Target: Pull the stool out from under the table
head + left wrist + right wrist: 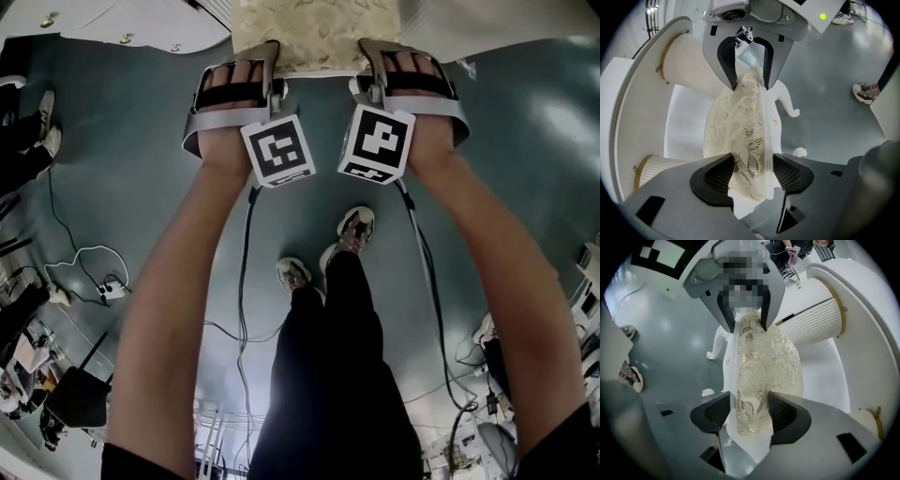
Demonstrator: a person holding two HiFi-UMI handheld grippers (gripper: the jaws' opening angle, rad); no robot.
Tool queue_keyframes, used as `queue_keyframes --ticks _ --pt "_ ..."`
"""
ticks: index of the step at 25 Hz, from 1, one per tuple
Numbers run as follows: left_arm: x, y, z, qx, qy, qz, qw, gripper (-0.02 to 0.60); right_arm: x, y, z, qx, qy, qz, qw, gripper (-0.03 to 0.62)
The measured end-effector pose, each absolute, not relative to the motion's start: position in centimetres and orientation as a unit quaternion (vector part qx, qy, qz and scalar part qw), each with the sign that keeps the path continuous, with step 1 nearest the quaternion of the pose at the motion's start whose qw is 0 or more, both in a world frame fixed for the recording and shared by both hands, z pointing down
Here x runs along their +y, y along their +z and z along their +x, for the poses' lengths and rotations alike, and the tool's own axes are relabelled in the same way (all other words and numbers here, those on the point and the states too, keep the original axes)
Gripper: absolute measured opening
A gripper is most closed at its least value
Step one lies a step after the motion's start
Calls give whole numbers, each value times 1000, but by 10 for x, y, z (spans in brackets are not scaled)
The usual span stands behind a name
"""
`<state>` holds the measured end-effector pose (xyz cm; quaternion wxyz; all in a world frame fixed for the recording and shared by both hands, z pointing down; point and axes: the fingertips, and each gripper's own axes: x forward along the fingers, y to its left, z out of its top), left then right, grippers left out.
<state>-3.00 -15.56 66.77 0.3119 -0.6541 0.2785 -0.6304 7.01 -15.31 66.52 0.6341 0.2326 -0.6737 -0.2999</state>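
Observation:
The stool has a cream seat with a gold leaf pattern, a white frame and curved white legs. In the head view it lies at the top middle, its front edge toward me. My left gripper is shut on the seat's left part and my right gripper on its right part. In the left gripper view the pads press the seat edge from both sides. The right gripper clamps the cushion the same way. The stool's far part lies under the white table.
Fluted white table columns stand close behind the stool. My own feet are on the grey floor below the grippers. Cables and a power strip lie at the left, another person's shoes farther left.

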Motion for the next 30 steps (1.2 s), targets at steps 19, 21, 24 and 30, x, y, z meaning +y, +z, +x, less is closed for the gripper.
queue_keyframes --ticks 19,21,24,30 --pt "-58 668 -35 268 -602 -689 302 281 -54 665 58 -661 -287 254 644 256" --pt "-47 668 -40 264 -607 -686 303 281 -42 666 55 -663 -285 255 644 256" --pt "-29 671 -42 261 -608 -689 295 281 -27 666 50 -666 -283 263 638 256" --pt "7 673 -51 253 -614 -689 289 278 8 661 34 -685 -268 283 615 256"
